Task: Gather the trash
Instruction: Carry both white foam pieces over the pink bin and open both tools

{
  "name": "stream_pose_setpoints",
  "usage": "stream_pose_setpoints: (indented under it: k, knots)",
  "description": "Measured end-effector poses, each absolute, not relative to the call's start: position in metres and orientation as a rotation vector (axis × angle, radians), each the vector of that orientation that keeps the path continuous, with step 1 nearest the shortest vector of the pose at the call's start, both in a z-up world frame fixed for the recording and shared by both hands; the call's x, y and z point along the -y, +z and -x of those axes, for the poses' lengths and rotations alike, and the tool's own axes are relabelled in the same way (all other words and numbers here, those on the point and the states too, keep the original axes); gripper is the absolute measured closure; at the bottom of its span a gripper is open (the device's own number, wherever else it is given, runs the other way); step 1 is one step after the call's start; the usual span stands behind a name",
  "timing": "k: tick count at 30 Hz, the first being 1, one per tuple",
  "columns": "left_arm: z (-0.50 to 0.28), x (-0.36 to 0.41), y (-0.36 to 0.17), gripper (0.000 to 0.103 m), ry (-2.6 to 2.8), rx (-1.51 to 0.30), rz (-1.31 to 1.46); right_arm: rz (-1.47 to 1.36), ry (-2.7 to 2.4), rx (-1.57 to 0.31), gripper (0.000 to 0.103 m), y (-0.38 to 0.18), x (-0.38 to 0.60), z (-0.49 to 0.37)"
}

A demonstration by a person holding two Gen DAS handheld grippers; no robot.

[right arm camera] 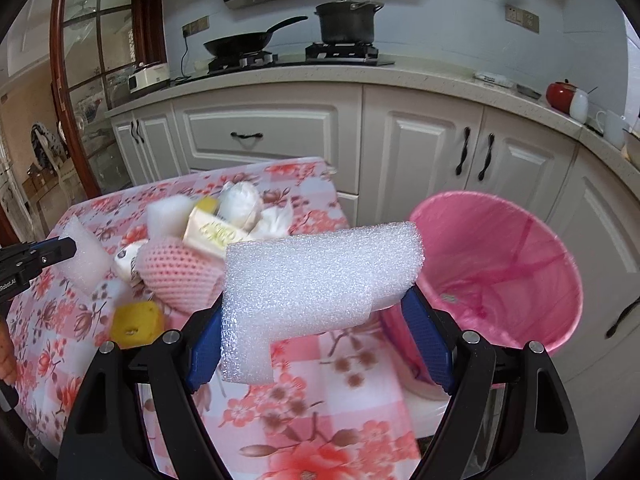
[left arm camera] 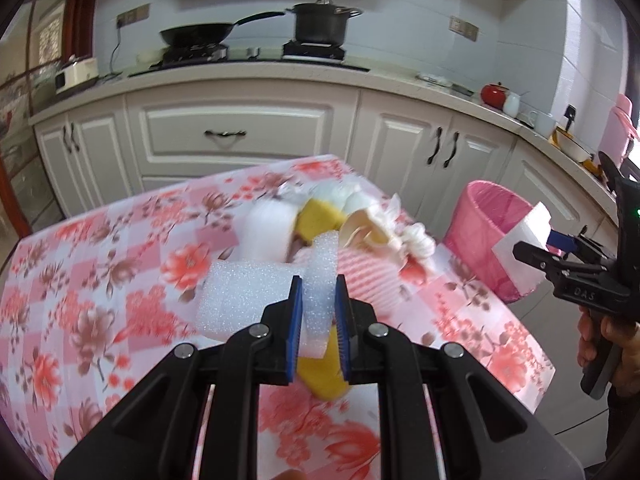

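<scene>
Over the floral worktop, the left gripper is clamping a thin strip of white foam between its blue pads, the jaws drawn close together on it, with the strip standing upright between the fingers. Below the strip a yellow sponge is lying on the cloth, and a larger white foam block is showing just left of the jaws. Further back a heap of trash is sitting near the worktop's far right edge: white foam, a yellow piece, crumpled paper and a pink net sleeve. On the right, the right gripper is holding a wide L-shaped foam piece across its jaws, which are standing well apart with the foam spanning them. From the left wrist view, that gripper is hanging just beside the pink bin, gripped from below by a hand. This bin is standing on the floor beside the worktop's right edge, lined with a pink bag, and looks nearly empty. Behind, a wok and a pot are sitting on the stove.
</scene>
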State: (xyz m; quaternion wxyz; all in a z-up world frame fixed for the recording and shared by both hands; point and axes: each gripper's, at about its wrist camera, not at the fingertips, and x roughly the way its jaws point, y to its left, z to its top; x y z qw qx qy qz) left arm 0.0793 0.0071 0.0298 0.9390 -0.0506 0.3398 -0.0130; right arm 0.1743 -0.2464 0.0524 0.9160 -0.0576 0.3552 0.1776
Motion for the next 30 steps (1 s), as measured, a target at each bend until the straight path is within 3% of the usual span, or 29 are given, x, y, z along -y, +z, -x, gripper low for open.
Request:
stream_pose_setpoints:
  k: [30]
  knots:
    - [-0.204,0.207,0.079,0.088,-0.404,-0.656,-0.078,0.050,0.118,-0.718,0.026,0.062,0.397,-0.259]
